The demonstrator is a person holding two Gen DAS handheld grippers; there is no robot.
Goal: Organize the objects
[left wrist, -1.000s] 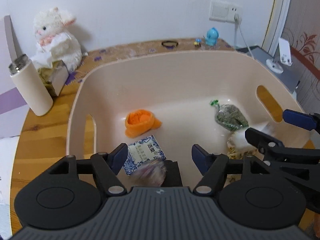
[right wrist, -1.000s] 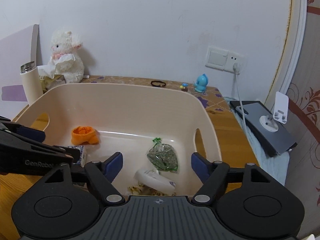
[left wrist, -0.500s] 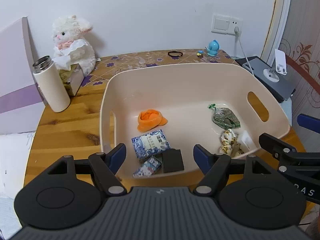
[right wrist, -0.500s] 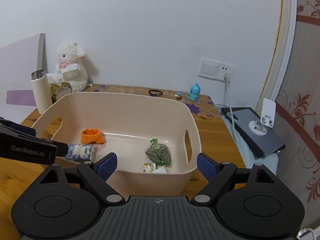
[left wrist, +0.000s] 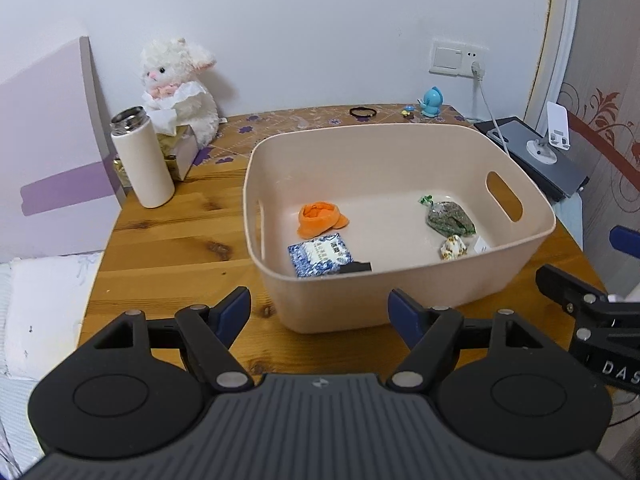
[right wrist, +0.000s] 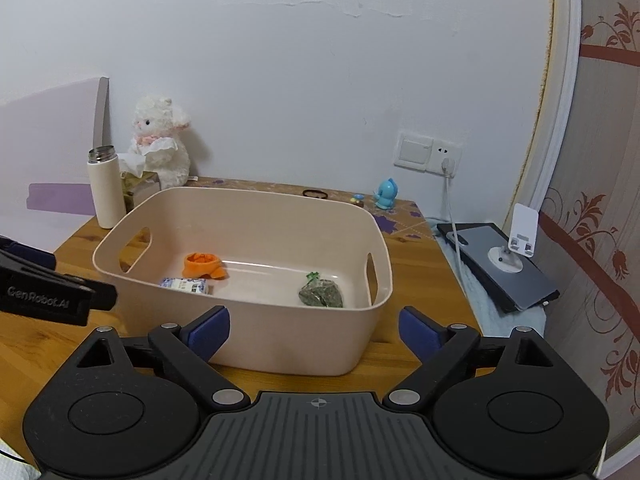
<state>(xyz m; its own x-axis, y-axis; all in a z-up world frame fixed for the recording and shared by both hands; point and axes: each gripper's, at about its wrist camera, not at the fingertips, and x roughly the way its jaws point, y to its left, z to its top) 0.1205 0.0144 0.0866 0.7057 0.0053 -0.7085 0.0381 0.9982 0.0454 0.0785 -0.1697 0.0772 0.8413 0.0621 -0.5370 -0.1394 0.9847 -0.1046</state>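
Note:
A beige plastic bin [left wrist: 400,136] stands on the wooden table. Inside lie an orange cloth [left wrist: 320,218], a blue-and-white packet [left wrist: 320,254], a small black item [left wrist: 356,268], a green bag [left wrist: 450,220] and a yellow-patterned wrapped piece [left wrist: 454,247]. My left gripper [left wrist: 318,308] hovers open before the bin's near wall, nothing between its fingers. My right gripper [right wrist: 315,330] is outside the bin [right wrist: 260,196] at its near side, jaws opening and empty. The right wrist view also shows the orange cloth [right wrist: 202,264], packet [right wrist: 186,285] and green bag [right wrist: 322,294].
A white bottle [left wrist: 142,160], a tissue box [left wrist: 180,148] and a plush lamb [left wrist: 180,80] stand at the back left. A hair tie [left wrist: 363,112] and a blue figurine [left wrist: 432,102] sit behind the bin. A dark tablet with a phone stand [left wrist: 536,152] lies right.
Both grippers have drawn back and up out of the bin, which now lies wholly in front of them. The right jaws have spread wider.

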